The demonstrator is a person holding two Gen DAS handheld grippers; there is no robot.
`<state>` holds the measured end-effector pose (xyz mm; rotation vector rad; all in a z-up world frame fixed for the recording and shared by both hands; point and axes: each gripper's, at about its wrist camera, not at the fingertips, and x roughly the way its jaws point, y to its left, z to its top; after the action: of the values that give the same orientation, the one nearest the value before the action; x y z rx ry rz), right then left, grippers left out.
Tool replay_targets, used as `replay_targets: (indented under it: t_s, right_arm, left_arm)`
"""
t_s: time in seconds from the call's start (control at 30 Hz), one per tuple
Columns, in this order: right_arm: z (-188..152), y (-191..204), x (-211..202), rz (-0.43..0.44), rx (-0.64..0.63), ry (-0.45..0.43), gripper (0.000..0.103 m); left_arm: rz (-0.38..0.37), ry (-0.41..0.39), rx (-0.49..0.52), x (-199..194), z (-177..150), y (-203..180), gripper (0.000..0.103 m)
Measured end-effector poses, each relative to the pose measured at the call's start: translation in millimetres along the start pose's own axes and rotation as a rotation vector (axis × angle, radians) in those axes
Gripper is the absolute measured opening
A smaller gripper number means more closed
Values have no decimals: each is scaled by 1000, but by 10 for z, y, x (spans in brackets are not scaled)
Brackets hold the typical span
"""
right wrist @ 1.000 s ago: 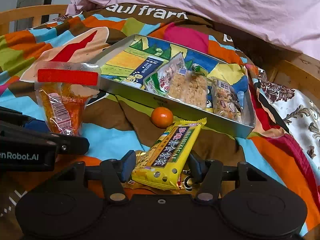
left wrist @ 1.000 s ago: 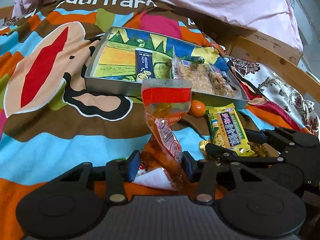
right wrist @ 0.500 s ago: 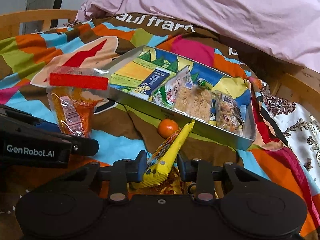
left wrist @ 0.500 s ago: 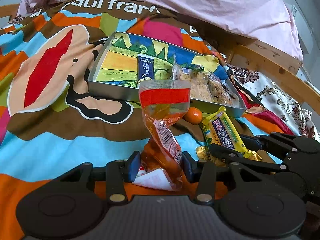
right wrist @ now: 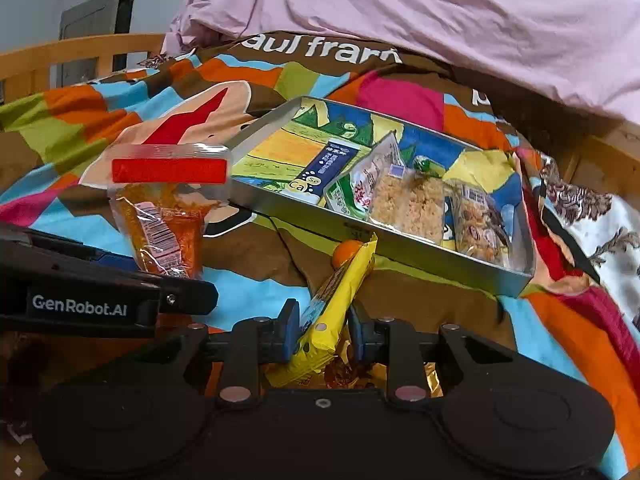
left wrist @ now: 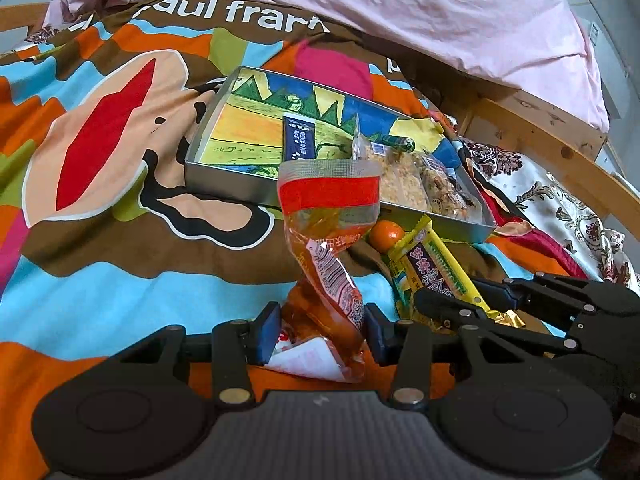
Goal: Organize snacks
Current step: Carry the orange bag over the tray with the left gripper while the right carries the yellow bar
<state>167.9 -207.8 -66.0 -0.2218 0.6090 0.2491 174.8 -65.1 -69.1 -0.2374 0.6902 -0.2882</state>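
Left gripper (left wrist: 320,330) is clamped on a clear orange snack bag with a red seal strip (left wrist: 329,248), standing upright. Right gripper (right wrist: 323,334) has just been closing, and its pads now pinch a yellow wrapped snack bar (right wrist: 338,300). Just beyond sits a small orange fruit (left wrist: 385,233), then the shallow silver tin tray (right wrist: 420,258) holding packets on the colourful cartoon blanket (left wrist: 100,240).

We hold both tools side by side, angled downward. Our left tool (left wrist: 320,334) clamps an orange packet (left wrist: 326,276). Our right tool (right wrist: 324,330) has just been closing, and its pads press a yellow packet (right wrist: 332,312) between them.
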Motion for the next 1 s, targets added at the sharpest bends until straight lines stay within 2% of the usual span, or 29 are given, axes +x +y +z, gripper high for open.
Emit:
replay_targets:
  t_s: [0.07, 0.33, 0.5, 0.8, 1.0]
  right_arm:
    - [5, 9, -13, -2, -7, -7, 27]
    - [-4, 181, -118, -62, -174, -60, 17]
    - [16, 151, -154, -82, -184, -78, 16]
    - [101, 52, -252, -116, -159, -137, 16]
    - [283, -147, -201, -169, -95, -205, 16]
  left_arm:
    - [2, -2, 0, -5, 0, 2, 49]
    - [-10, -32, 14, -62, 36, -44, 48]
    - [-15, -51, -5, -88, 79, -57, 48]
    - [9, -87, -102, -96, 263, 30, 48]
    - [22, -104, -85, -66, 430, -39, 48]
